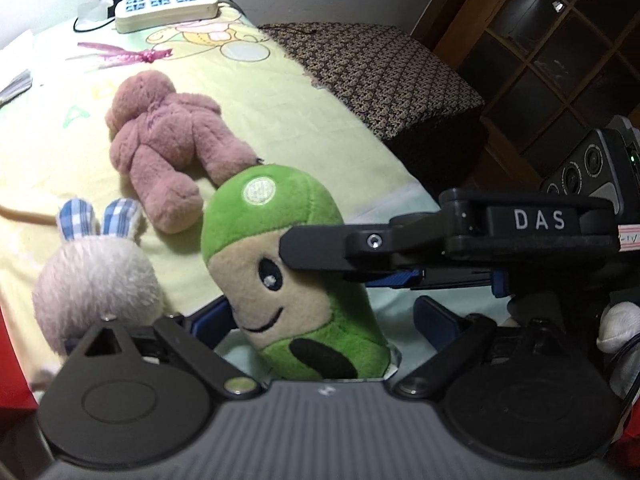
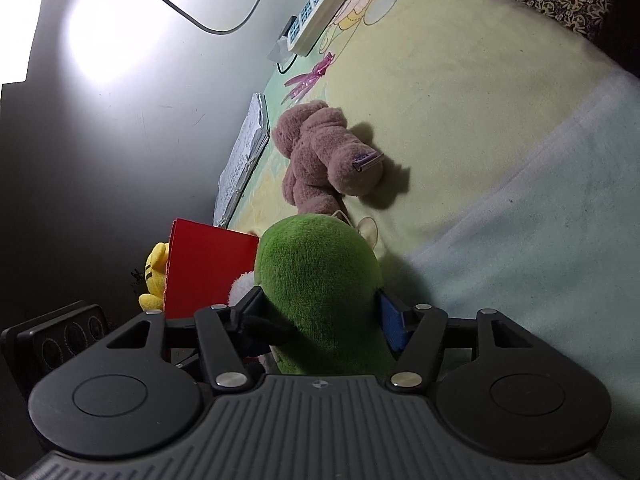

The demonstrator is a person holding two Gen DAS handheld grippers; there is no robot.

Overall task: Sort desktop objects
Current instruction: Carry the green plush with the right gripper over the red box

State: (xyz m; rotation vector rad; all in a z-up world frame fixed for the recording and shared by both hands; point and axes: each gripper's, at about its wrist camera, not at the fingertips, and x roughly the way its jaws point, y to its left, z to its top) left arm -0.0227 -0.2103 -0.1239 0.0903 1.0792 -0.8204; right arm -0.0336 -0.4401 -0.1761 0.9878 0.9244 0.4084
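A green plush doll (image 1: pixel 280 264) with a beige face stands between the fingers of both grippers. My right gripper (image 2: pixel 320 316) is shut on it, seen from behind in the right wrist view (image 2: pixel 320 292); its finger crosses the doll's face in the left wrist view (image 1: pixel 320 248). My left gripper (image 1: pixel 324 320) has its blue pads either side of the doll's base with gaps, open. A pink plush bear (image 1: pixel 172 148) lies on the yellow cloth beyond, also in the right wrist view (image 2: pixel 324 152). A grey rabbit plush (image 1: pixel 96 272) with checked ears sits at left.
A white power strip (image 1: pixel 166 8) lies at the far edge by the wall. A pink ribbon (image 1: pixel 128 54) lies on the cloth. A red box (image 2: pixel 208 268) with a yellow plush (image 2: pixel 156 276) behind it stands by the wall, near a notebook (image 2: pixel 244 152). A patterned cushion (image 1: pixel 380 76) borders the cloth.
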